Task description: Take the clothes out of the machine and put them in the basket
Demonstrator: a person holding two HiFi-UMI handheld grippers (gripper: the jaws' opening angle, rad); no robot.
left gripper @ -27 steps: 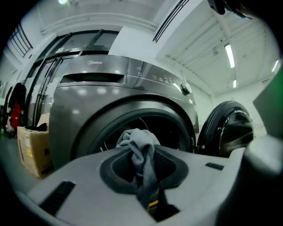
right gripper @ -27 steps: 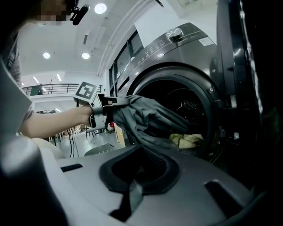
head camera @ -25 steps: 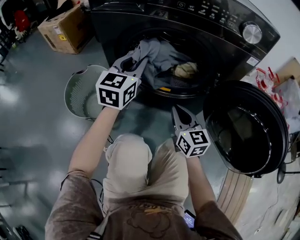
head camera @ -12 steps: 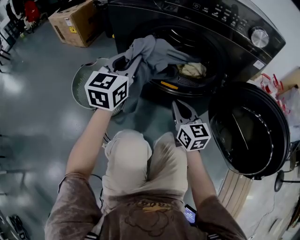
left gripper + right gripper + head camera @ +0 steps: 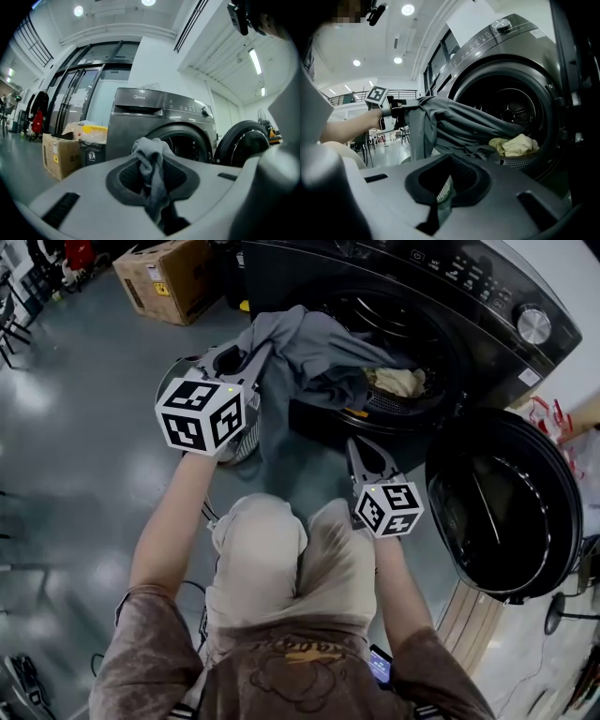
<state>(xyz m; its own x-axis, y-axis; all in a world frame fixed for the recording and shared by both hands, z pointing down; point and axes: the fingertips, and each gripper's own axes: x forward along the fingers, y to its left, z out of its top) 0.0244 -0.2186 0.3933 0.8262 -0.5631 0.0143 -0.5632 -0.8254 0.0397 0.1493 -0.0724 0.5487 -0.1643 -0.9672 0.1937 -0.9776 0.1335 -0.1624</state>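
Note:
A grey garment (image 5: 305, 348) stretches from the washing machine's drum (image 5: 403, 329) out to my left gripper (image 5: 246, 360), which is shut on a bunched fold of it (image 5: 152, 164). That gripper hangs over the round mesh basket (image 5: 180, 366) on the floor to the left of the machine. A loose end of the garment drapes down beside the basket. A pale yellow cloth (image 5: 398, 381) lies at the drum's lip (image 5: 515, 144). My right gripper (image 5: 356, 448) is low in front of the drum, shut, with nothing between its jaws (image 5: 449, 161).
The machine's round door (image 5: 497, 502) stands swung open at the right. A cardboard box (image 5: 173, 277) sits on the floor at the back left, with a dark bin (image 5: 91, 152) next to it. The person's knees are right under the grippers.
My left gripper has moved left, away from the drum, drawing more of the grey garment out over the basket. The right gripper has barely shifted.

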